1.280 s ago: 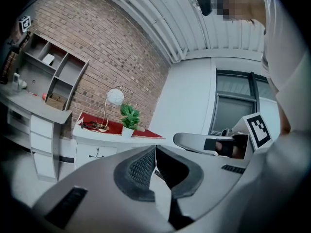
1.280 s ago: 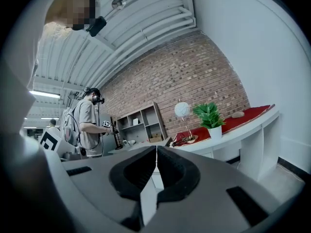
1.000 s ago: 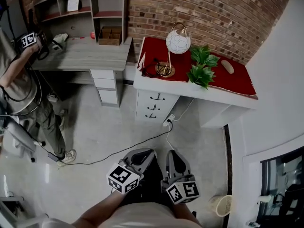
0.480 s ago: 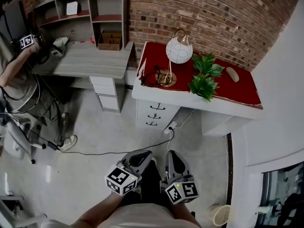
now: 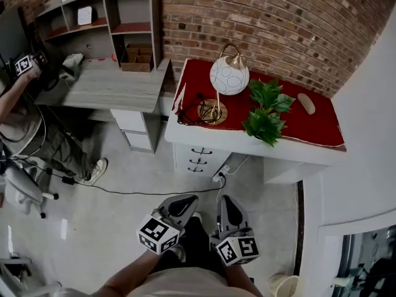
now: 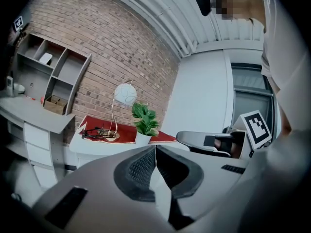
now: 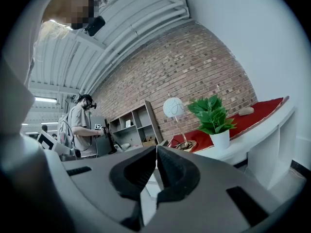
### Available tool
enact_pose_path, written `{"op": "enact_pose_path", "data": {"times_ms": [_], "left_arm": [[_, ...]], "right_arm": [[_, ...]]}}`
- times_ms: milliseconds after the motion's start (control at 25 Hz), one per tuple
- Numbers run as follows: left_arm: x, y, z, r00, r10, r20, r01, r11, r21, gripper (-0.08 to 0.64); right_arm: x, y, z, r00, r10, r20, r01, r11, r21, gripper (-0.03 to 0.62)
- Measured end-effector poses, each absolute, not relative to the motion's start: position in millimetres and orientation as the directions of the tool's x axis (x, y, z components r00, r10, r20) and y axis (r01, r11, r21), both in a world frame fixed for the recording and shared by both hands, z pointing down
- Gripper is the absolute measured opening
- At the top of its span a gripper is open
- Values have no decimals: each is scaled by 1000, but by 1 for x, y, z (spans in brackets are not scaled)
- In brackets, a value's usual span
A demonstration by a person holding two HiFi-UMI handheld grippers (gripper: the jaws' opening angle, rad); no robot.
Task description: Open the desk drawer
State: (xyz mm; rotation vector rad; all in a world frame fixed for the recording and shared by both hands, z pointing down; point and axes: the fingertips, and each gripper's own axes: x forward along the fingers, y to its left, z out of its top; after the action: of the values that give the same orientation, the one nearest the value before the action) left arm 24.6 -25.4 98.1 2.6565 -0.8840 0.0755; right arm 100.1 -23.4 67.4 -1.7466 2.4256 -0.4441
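- Drawers (image 5: 198, 160) shut, under white worktop (image 5: 204, 138) carrying lamp (image 5: 229, 76) and plant (image 5: 266, 113).
- Cable (image 5: 142, 192) lies across floor before them.
- Left tongs (image 5: 184, 203), right tongs (image 5: 227, 204): pressed together, empty, well apart from drawers.

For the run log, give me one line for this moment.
left tool shut, empty | right tool shut, empty | white desk drawers closed, not reached

I see a rough, matt brick wall (image 5: 278, 23), a red cloth (image 5: 309, 119) over the smooth white worktop (image 5: 204, 136), a lamp (image 5: 229, 76) with a shiny brass-coloured metal stem, a grey wood-grain desk (image 5: 105, 88), and a smooth, faintly glossy floor (image 5: 124, 215).
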Motion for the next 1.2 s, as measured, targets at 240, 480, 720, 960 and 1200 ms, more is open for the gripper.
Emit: {"op": "enact_pose_path", "data": {"times_ms": [240, 480, 720, 960, 1200], "left_arm": [[37, -58, 103, 799, -578, 164, -599, -740, 306, 11], [47, -91, 102, 786, -598, 157, -615, -728, 303, 11], [50, -120, 105, 764, -623, 168, -642, -706, 300, 11], [51, -143, 105, 763, -624, 172, -643, -704, 302, 11], [52, -151, 105, 794, -581, 182, -608, -746, 272, 11]], "right_arm": [[107, -60, 68, -362, -930, 70, -895, 325, -306, 17], [113, -95, 66, -392, -918, 64, -887, 358, -290, 17], [118, -126, 72, -426, -902, 69, -874, 390, -290, 17], [119, -154, 74, -438, -896, 74, -874, 405, -269, 17], [110, -168, 71, -459, -886, 63, -873, 437, -218, 17]]}}
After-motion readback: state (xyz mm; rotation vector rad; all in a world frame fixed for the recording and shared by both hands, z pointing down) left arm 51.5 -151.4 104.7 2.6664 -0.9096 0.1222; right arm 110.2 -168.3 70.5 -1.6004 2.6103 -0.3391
